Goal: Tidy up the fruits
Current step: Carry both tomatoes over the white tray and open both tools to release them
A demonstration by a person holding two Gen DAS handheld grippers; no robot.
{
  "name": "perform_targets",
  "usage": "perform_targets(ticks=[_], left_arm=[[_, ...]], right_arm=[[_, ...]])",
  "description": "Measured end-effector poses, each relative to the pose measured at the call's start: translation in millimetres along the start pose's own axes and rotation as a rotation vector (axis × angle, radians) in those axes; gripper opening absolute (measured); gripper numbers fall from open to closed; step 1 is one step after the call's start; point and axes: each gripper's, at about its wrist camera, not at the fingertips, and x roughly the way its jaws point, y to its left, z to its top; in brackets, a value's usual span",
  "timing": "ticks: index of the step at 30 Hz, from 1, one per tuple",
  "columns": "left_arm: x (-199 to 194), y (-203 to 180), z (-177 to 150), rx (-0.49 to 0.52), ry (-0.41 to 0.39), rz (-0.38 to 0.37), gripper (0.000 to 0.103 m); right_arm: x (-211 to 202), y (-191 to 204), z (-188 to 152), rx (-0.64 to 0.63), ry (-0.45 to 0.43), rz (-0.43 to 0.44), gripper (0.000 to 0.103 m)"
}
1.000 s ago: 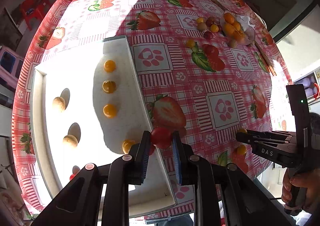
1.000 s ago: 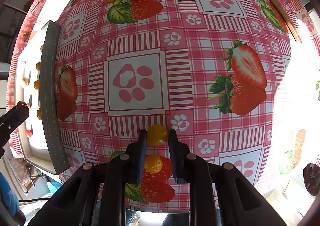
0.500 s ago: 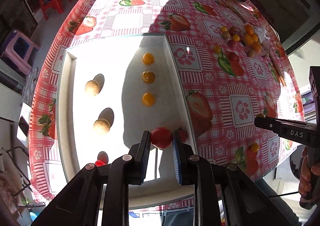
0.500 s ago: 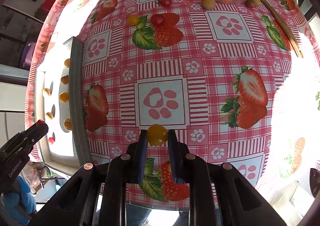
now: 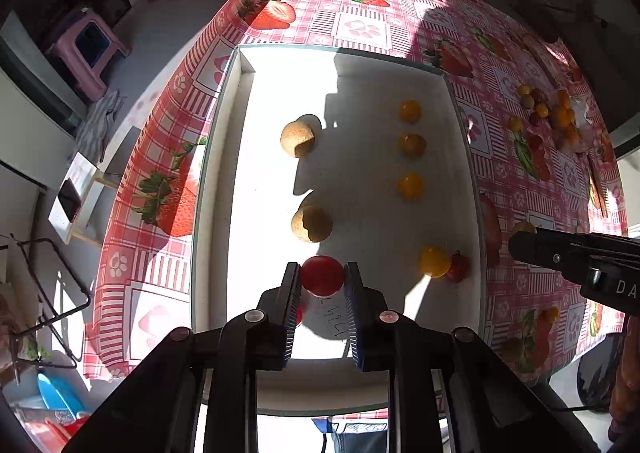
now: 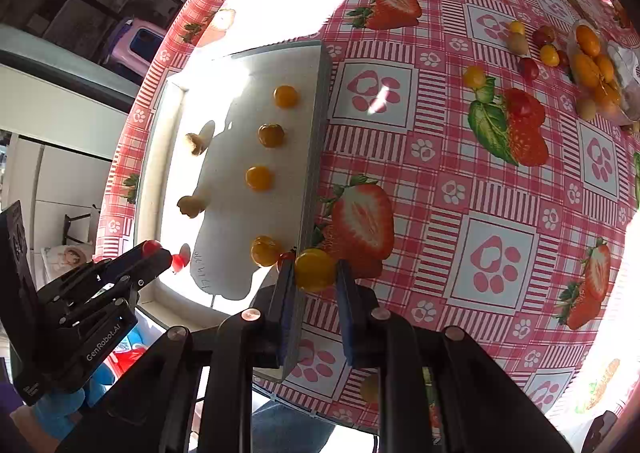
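Note:
My left gripper (image 5: 322, 279) is shut on a red cherry tomato (image 5: 322, 275) and holds it over the near end of the white tray (image 5: 216, 157). The tray holds a row of yellow tomatoes (image 5: 411, 186), two tan round fruits (image 5: 311, 224) and a small red tomato (image 5: 459, 268) beside the nearest yellow one (image 5: 435, 261). My right gripper (image 6: 314, 273) is shut on a yellow tomato (image 6: 315, 268) above the tray's right wall (image 6: 316, 157). The left gripper also shows in the right wrist view (image 6: 154, 253), beside another red tomato (image 6: 179, 261) on the tray.
A pile of loose yellow, red and tan fruits (image 6: 536, 49) and a clear bowl of orange fruits (image 6: 596, 65) sit at the far right of the strawberry tablecloth (image 6: 500, 253). A loose yellow tomato (image 5: 552, 313) lies near the table's front edge. Stools stand on the floor to the left.
My left gripper carried the red tomato leftward, from the tray's right wall to over the tray's near middle. My right gripper lifted its yellow tomato and moved left toward the tray's right wall.

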Motion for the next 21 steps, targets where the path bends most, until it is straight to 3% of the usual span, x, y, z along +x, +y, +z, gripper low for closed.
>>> perform_targets(ticks=[12,21], left_arm=[[35.5,22.2,48.7,-0.013,-0.02,0.051,0.023],[54.9,27.3,52.0,-0.019,0.025,0.061,0.023]], right_arm=[[44.9,37.5,31.7,-0.094,0.065,-0.022,0.022],[73.8,51.4,38.2,-0.111,0.11,-0.054,0.022]])
